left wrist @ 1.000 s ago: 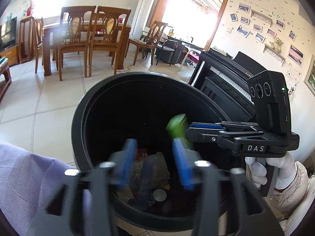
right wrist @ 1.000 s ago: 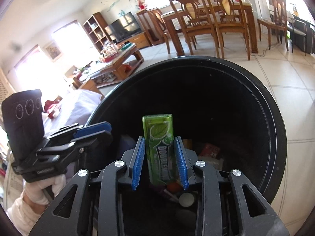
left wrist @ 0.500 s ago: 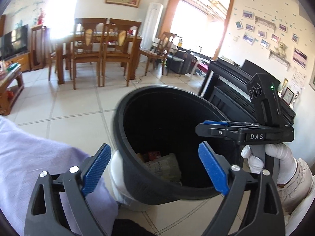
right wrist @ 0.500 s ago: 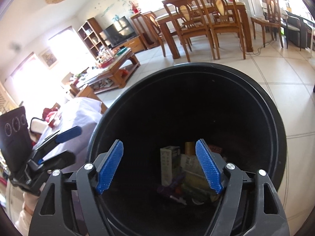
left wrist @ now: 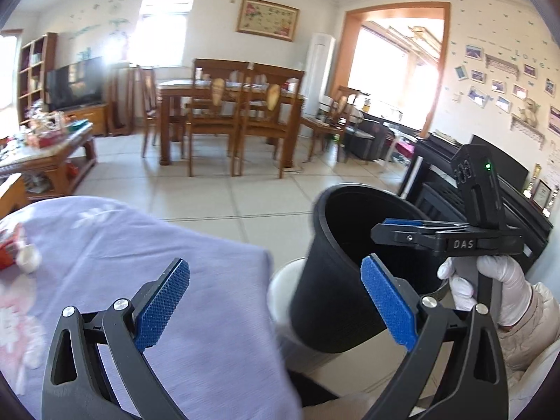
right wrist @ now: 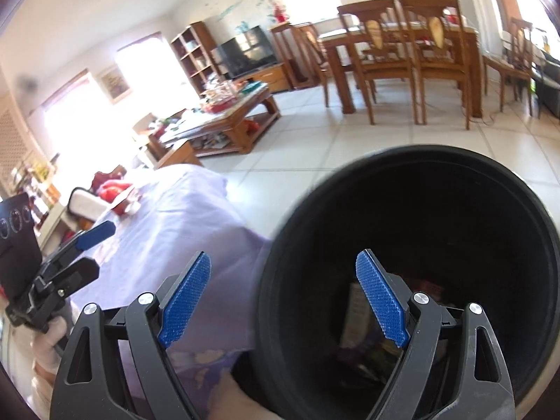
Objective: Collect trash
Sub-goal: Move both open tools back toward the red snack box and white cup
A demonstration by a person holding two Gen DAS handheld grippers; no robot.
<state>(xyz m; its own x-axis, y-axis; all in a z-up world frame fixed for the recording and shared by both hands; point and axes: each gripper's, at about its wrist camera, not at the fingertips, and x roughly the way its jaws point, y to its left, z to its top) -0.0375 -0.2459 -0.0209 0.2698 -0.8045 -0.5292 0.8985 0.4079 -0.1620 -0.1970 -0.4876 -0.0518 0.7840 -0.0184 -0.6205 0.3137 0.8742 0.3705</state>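
Note:
The black trash bin (left wrist: 336,280) stands on the floor by the lilac-clothed table (left wrist: 140,262). My left gripper (left wrist: 276,301) hangs over the table's corner, left of the bin; its jaws are opening with nothing between them. In the right wrist view my right gripper (right wrist: 283,295) straddles the bin's near rim (right wrist: 280,245), jaws opening and empty. Boxes and wrappers (right wrist: 360,308) lie at the bottom of the bin. A red wrapper (left wrist: 7,255) and a small white cup (left wrist: 29,259) lie on the cloth at far left. The right gripper (left wrist: 379,227) also shows side-on above the bin, in a white-gloved hand (left wrist: 504,287).
A black piano (left wrist: 490,203) stands right behind the bin. A wooden dining table with chairs (left wrist: 227,112) is across the tiled floor (left wrist: 210,196). A cluttered coffee table (right wrist: 227,122) sits to the left. Red items and a white box (right wrist: 105,192) lie at the table's far end.
The right gripper let the green gum pack drop into the bin and opened. Both grippers opened wide, rose and drew back from over the bin toward the table on the left.

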